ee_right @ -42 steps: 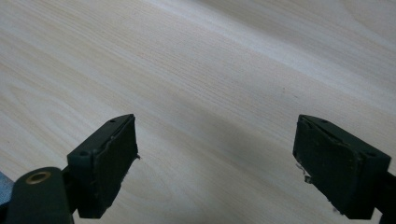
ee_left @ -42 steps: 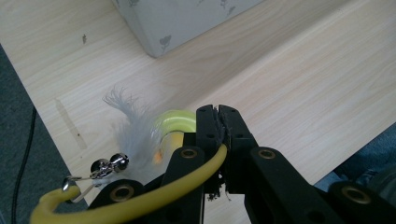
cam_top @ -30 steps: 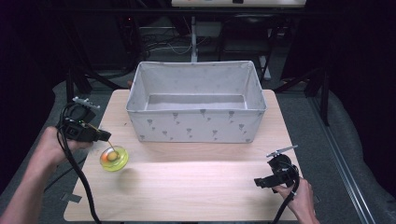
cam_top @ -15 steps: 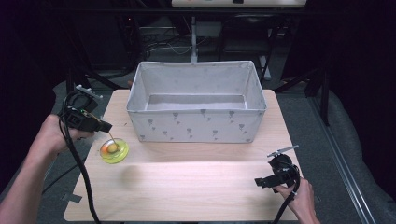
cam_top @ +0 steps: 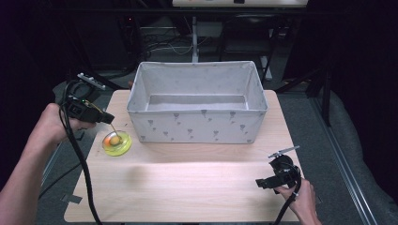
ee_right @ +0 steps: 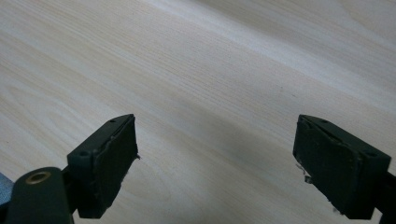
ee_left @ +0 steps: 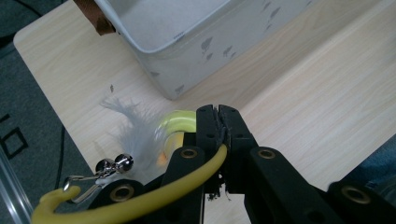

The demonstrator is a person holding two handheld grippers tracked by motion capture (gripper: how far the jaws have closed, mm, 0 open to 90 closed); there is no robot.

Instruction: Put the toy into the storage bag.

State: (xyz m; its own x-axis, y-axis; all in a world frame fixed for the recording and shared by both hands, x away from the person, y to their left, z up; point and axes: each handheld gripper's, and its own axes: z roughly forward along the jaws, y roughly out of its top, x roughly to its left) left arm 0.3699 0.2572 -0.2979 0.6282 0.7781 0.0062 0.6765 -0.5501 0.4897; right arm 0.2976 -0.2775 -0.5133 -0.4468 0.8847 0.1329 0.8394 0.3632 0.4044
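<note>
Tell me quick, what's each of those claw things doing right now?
Left gripper: shut on the yellow stick of a feather toy, above the table.
Right gripper: open, holding nothing, over bare table.

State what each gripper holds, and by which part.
The left gripper is shut on the yellow wand of a feather toy, clamping its thin rod near the end. The right gripper is open over the table and holds nothing.
</note>
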